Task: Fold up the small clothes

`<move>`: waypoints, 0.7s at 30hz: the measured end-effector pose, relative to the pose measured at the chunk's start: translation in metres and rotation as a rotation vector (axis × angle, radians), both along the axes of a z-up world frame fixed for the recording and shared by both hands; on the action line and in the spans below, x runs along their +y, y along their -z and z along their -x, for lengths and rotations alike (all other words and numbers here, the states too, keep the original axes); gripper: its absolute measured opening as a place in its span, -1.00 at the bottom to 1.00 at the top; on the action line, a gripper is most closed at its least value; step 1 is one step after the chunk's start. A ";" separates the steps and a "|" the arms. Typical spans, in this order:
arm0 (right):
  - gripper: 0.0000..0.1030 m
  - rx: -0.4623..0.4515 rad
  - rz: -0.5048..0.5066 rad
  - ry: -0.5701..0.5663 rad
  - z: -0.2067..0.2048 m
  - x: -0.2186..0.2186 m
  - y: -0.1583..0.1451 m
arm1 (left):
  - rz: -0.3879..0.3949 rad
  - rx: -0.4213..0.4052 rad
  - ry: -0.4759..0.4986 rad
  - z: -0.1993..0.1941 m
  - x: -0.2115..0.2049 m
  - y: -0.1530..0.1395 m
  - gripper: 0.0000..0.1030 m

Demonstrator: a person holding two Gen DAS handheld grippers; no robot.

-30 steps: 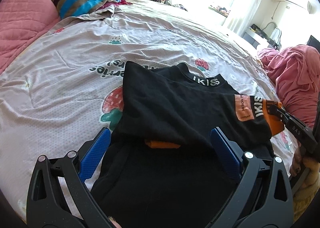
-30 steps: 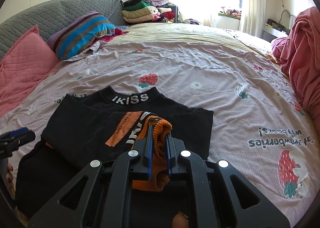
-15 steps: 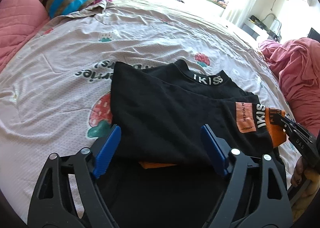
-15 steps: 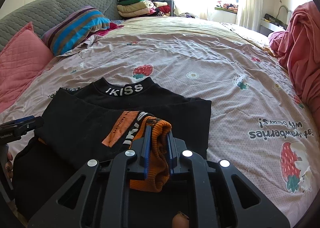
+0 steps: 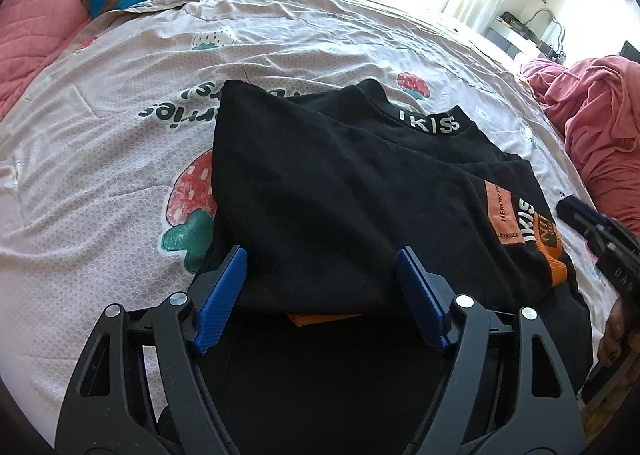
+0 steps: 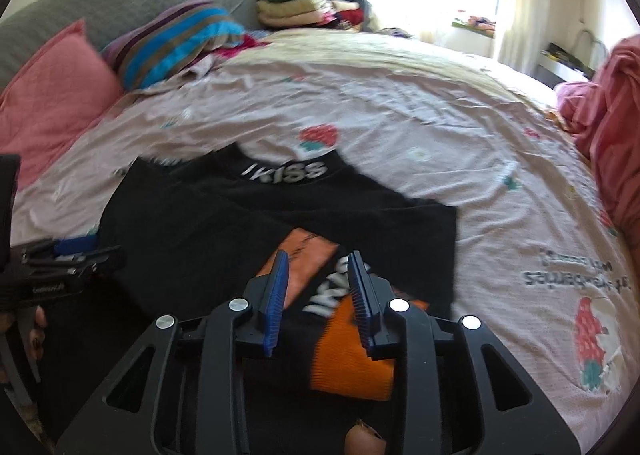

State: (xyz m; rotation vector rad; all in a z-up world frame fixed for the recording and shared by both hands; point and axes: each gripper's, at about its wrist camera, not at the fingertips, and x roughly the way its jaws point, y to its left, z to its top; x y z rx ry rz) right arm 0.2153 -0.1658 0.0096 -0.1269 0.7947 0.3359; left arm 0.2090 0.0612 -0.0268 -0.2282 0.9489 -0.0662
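A black sweater (image 5: 340,183) with an "IKISS" collar (image 5: 428,121) lies on the bed, one sleeve folded across its body. My left gripper (image 5: 320,255) hovers over the near edge of the folded sleeve. Its jaws are closing, still wide, and the pads press on nothing. In the right wrist view the sweater (image 6: 192,223) shows its orange cuff (image 6: 352,359) lying flat on the black cloth. My right gripper (image 6: 318,255) is just above that cuff, jaws opening, the sleeve end between them but not gripped. A little orange edge (image 5: 320,319) peeks out under the fold.
The strawberry-print sheet (image 5: 120,159) covers the bed. A pink pillow (image 6: 52,95) and a striped pillow (image 6: 176,39) lie at the head, with a stack of folded clothes (image 6: 296,7) behind them. A pink blanket (image 5: 600,115) is heaped at the right.
My right gripper's jaws have parted from the orange cuff, which now lies flat on the sweater. My left gripper has sunk closer to the fold and its jaws have narrowed.
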 end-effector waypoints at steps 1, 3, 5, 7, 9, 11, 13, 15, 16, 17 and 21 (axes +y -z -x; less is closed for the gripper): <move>-0.41 0.015 -0.006 -0.009 0.000 0.003 0.003 | -0.001 0.000 0.002 -0.001 0.001 0.000 0.34; -0.40 0.059 -0.004 -0.025 -0.001 0.010 0.012 | -0.001 0.000 0.005 -0.001 0.001 0.000 0.34; -0.40 0.089 0.029 -0.023 -0.002 0.014 0.024 | -0.002 0.000 0.005 -0.001 0.001 0.001 0.34; -0.40 0.133 0.061 -0.001 -0.006 0.014 0.036 | -0.001 -0.001 0.005 0.000 0.001 0.000 0.34; -0.40 0.157 0.041 0.006 -0.007 0.010 0.044 | -0.002 -0.002 0.008 0.000 0.001 0.001 0.34; -0.40 0.137 0.056 0.002 -0.004 0.012 0.045 | -0.003 -0.005 0.009 0.000 0.001 0.001 0.34; -0.38 0.123 0.073 -0.001 0.000 0.015 0.044 | -0.001 -0.006 0.005 0.001 0.001 0.001 0.34; -0.32 0.115 0.062 0.000 0.003 0.015 0.040 | -0.004 -0.007 0.004 0.001 0.001 0.000 0.34; -0.30 0.111 0.055 0.001 0.004 0.014 0.039 | -0.006 -0.008 0.005 0.002 0.000 -0.001 0.34; -0.28 0.106 0.042 0.002 0.006 0.013 0.037 | -0.006 -0.010 0.004 0.003 0.000 -0.002 0.34; -0.02 0.094 -0.007 0.005 0.012 0.007 0.028 | 0.006 -0.026 -0.006 0.007 0.002 -0.007 0.34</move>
